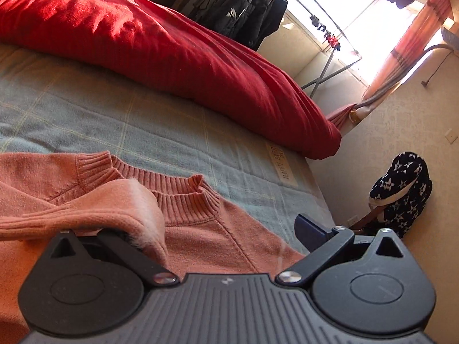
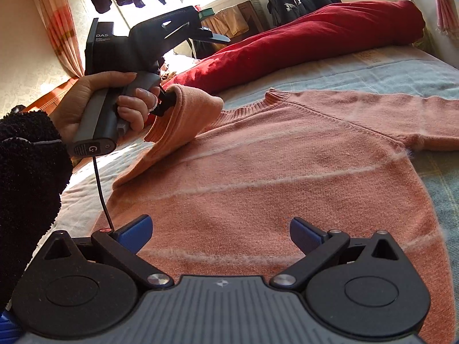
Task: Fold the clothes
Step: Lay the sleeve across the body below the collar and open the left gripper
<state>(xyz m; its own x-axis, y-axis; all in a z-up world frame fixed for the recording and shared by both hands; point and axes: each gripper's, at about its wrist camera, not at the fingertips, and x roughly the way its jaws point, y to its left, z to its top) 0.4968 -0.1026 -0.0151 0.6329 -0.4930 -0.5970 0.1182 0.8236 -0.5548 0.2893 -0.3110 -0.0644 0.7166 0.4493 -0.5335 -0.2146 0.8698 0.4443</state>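
**Here, a sleeve is being folded in**

A pink sweater point(image 2: 287, 166) is laid flat on the bed point(image 2: 416, 66), neck toward a red duvet point(image 2: 330, 40). One sleeve point(image 2: 183, 120) is draped over a finger of the left gripper point(image 1: 218, 235), whose fingers are spread; a true pinch cannot be confirmed. The right gripper point(image 2: 221, 235) is held above the hem, its fingers wide open and gripping nothing. The sleeve is best carried straight across the chest and laid flat, with the body pinned by the right gripper. "DAS" is read on the left gripper's housing; a label on the bed sheet is too blurred to read.
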